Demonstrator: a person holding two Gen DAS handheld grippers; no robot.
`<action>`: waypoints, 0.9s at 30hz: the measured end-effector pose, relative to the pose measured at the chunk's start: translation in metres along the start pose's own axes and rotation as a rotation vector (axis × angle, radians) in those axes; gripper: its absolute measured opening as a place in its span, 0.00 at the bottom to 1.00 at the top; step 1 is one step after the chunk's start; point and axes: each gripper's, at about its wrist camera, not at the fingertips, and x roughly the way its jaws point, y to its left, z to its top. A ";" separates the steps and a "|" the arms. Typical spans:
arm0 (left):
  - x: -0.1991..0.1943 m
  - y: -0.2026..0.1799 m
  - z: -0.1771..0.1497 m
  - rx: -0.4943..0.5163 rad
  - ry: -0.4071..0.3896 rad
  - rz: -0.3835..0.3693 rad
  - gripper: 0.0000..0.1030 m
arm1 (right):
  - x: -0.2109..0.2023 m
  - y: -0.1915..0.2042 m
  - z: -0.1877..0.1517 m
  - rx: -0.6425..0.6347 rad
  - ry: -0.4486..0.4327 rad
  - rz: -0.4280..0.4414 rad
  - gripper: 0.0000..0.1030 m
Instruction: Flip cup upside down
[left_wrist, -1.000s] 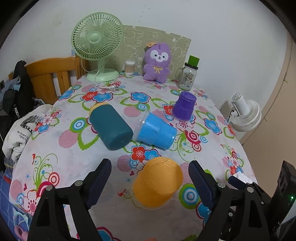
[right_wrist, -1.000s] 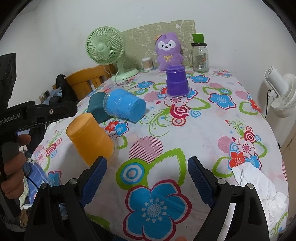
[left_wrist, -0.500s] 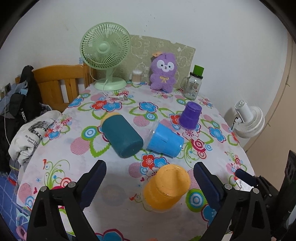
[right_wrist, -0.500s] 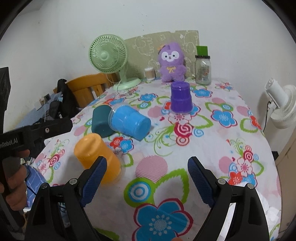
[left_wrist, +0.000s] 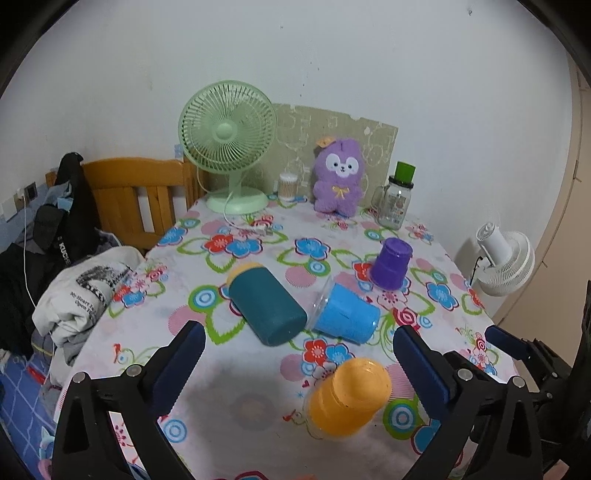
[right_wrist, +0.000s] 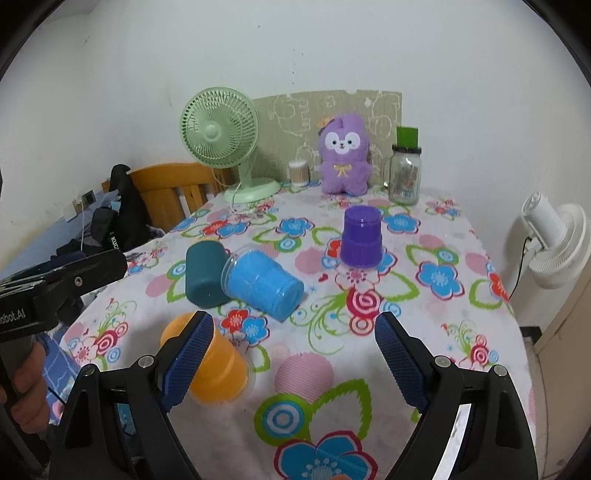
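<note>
Several cups stand or lie on the floral table (left_wrist: 155, 332). An orange cup (left_wrist: 349, 397) stands upside down near the front edge; it also shows in the right wrist view (right_wrist: 218, 365). A blue cup (left_wrist: 345, 317) and a teal cup (left_wrist: 266, 304) lie on their sides in the middle. A purple cup (left_wrist: 391, 262) stands upside down behind them. My left gripper (left_wrist: 295, 369) is open and empty, held above the table with the orange cup between its fingers' lines of sight. My right gripper (right_wrist: 291, 363) is open and empty over the front right of the table (right_wrist: 424, 332).
A green fan (left_wrist: 231, 144), a purple plush toy (left_wrist: 338, 177), a glass jar (left_wrist: 397, 201) and a small container (left_wrist: 288, 184) line the back edge. A wooden chair (left_wrist: 136, 199) with clothes stands at the left. A white fan (left_wrist: 504, 258) stands at the right.
Both grippers have pulled back and risen away from the table, so the cups look smaller and farther. The orange cup stays upside down. Both grippers stay open.
</note>
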 end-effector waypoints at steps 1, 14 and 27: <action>-0.001 0.001 0.001 0.001 -0.006 0.002 1.00 | -0.001 0.001 0.003 -0.001 -0.007 -0.009 0.92; -0.020 0.006 0.009 0.026 -0.097 0.045 1.00 | -0.019 0.011 0.029 -0.004 -0.095 -0.058 0.99; -0.025 0.009 0.007 0.043 -0.105 0.061 1.00 | -0.018 0.017 0.033 -0.005 -0.092 -0.059 1.00</action>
